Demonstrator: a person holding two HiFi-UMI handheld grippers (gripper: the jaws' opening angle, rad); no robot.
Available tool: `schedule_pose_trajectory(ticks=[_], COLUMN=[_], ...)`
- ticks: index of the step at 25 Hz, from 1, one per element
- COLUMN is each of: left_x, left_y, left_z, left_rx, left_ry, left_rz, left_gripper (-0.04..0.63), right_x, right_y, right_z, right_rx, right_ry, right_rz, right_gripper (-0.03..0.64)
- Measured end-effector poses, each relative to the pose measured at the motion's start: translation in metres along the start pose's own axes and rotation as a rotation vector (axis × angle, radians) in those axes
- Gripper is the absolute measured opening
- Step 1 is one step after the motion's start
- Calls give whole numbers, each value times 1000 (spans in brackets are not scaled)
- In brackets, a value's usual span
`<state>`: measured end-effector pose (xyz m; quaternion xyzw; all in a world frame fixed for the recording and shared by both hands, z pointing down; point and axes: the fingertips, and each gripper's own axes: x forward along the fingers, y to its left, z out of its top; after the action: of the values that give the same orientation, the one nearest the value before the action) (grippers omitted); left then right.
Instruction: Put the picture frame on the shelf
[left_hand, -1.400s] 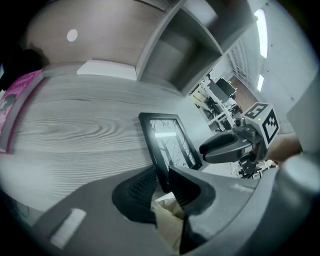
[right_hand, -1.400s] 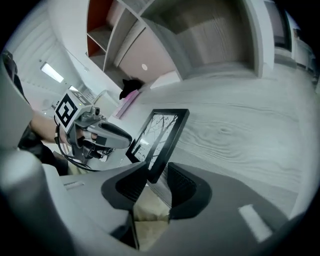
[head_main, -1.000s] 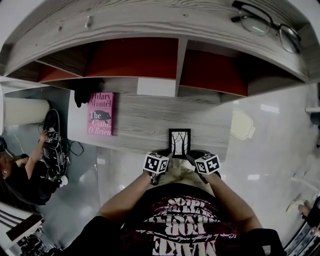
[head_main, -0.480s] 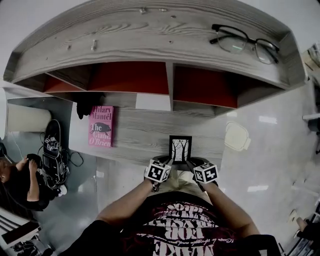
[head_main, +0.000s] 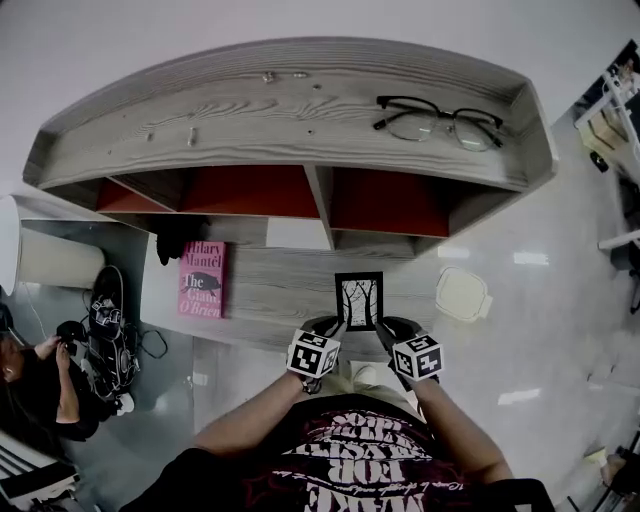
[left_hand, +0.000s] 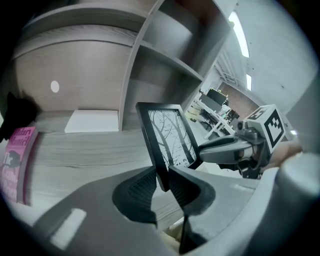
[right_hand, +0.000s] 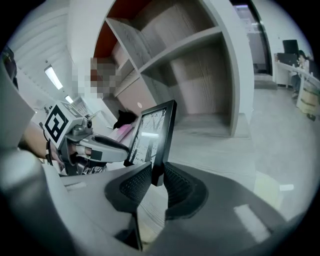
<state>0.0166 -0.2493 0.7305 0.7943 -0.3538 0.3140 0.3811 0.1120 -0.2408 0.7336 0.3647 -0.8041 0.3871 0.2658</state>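
I had the left gripper (left_hand: 161, 182) pinched shut on the lower left corner of the picture frame (head_main: 359, 300), its two pads pressed against the thin black edge. The right gripper (right_hand: 157, 177) was clamped the same way on the lower right corner. The frame stood upright between the two tools, just ahead of their tips, with its tree print facing back toward me. It sat over the front edge of the shelf (head_main: 290, 110) unit's lowest board, and I could not tell whether its bottom edge touched the wood. The red-backed compartments lay ahead of and above both grippers. A pink book (head_main: 203, 279) lay flat on that same board, well off to the left of the left gripper. A pair of glasses (head_main: 437, 117) rested on the top board, far ahead of the right gripper. A pale container (head_main: 462, 294) sat on the floor near the right gripper's outer side.
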Motion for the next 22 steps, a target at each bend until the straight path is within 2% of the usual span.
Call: schedule_pose_trajectory(ticks=[11, 22], left_x=[-19, -41], left_y=[-9, -20], left_z=[66, 120], left_rx=[57, 132], left_ry=[-97, -173], left_rz=[2, 1], left_gripper=[81, 80], right_x=[-35, -57], right_y=[0, -5], right_z=[67, 111], right_rx=[-68, -64], right_ry=[-139, -236], right_rz=[-37, -58], right_gripper=[89, 91])
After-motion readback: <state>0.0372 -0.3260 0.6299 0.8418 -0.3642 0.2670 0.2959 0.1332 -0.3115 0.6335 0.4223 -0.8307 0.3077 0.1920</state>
